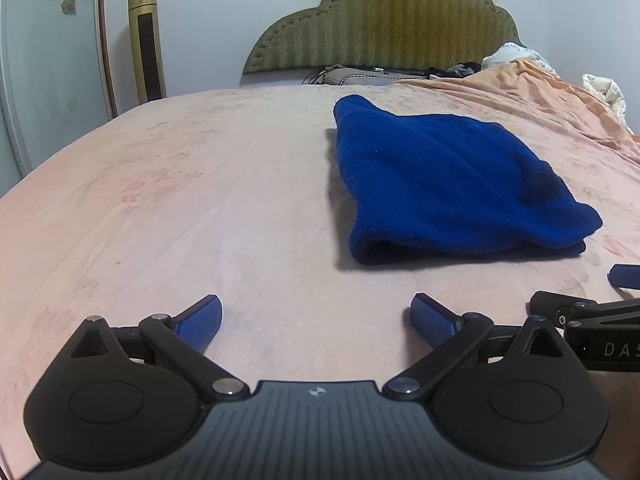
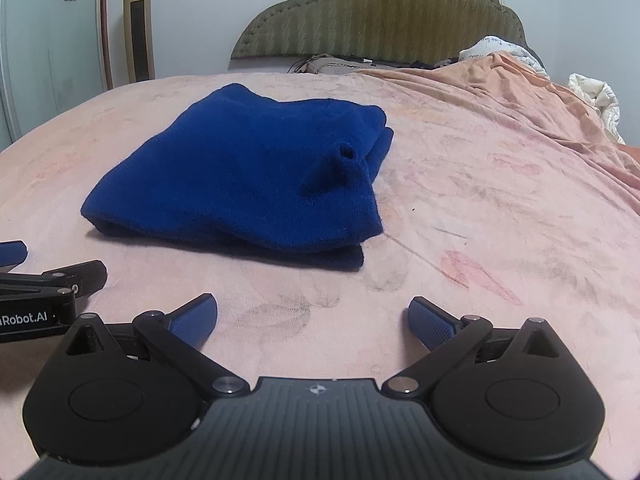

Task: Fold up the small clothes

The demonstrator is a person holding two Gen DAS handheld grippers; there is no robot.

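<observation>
A blue knitted garment (image 1: 444, 184) lies folded into a thick flat stack on the pink bedsheet (image 1: 200, 200); in the right wrist view the garment (image 2: 248, 176) sits ahead and to the left, with a small bump of fabric near its right edge. My left gripper (image 1: 317, 322) hovers low over the sheet, short of the garment and to its left, jaws wide open and empty. My right gripper (image 2: 313, 322) is also open and empty, in front of the garment's near edge. Each gripper shows at the edge of the other's view.
The sheet (image 2: 500, 220) is wrinkled and stained toward the right. A padded headboard (image 1: 384, 20) stands at the far end with cables and clothes below it. A gold tower fan (image 1: 146, 40) is by the wall at left. White bedding (image 2: 596, 100) is piled far right.
</observation>
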